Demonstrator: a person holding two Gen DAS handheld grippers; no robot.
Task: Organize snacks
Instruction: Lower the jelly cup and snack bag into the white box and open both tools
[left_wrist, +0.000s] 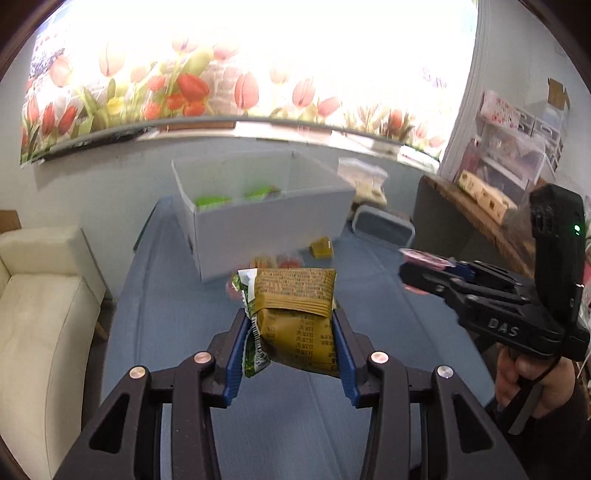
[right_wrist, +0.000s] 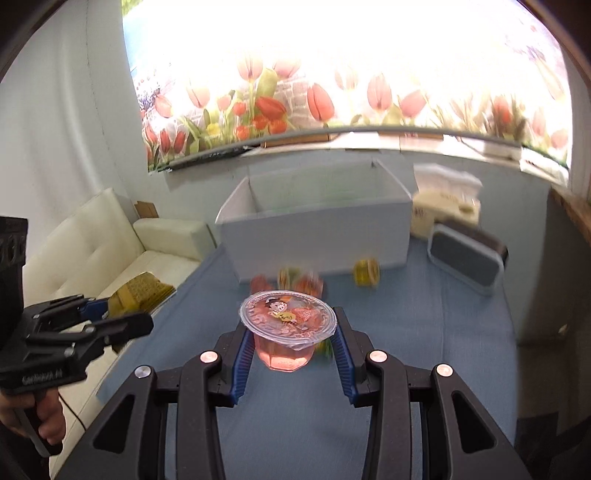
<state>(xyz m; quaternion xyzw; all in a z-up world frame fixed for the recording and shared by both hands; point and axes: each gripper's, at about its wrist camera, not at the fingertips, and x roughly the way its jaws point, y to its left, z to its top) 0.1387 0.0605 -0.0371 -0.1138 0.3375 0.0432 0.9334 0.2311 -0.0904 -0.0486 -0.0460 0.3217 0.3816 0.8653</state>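
Observation:
My left gripper (left_wrist: 291, 325) is shut on an olive-gold snack packet (left_wrist: 295, 314), with a green wrapper pressed at its left side, held above the blue table (left_wrist: 166, 295). My right gripper (right_wrist: 293, 339) is shut on a pink jelly cup (right_wrist: 288, 325) with a cartoon foil lid, held above the table. Each gripper shows in the other view: the right (left_wrist: 424, 273) at the right, the left (right_wrist: 122, 314) at the left. A white divided box (left_wrist: 258, 229) (right_wrist: 317, 225) stands ahead; green packets (left_wrist: 236, 197) lie inside.
Loose snacks lie in front of the box: red jelly cups (right_wrist: 291, 284) and a yellow packet (right_wrist: 365, 273) (left_wrist: 321, 247). A grey lidded container (right_wrist: 465, 258) and a cream carton (right_wrist: 443, 206) stand at the right. A white sofa (left_wrist: 40, 314) is on the left, a wooden shelf (left_wrist: 480, 210) on the right.

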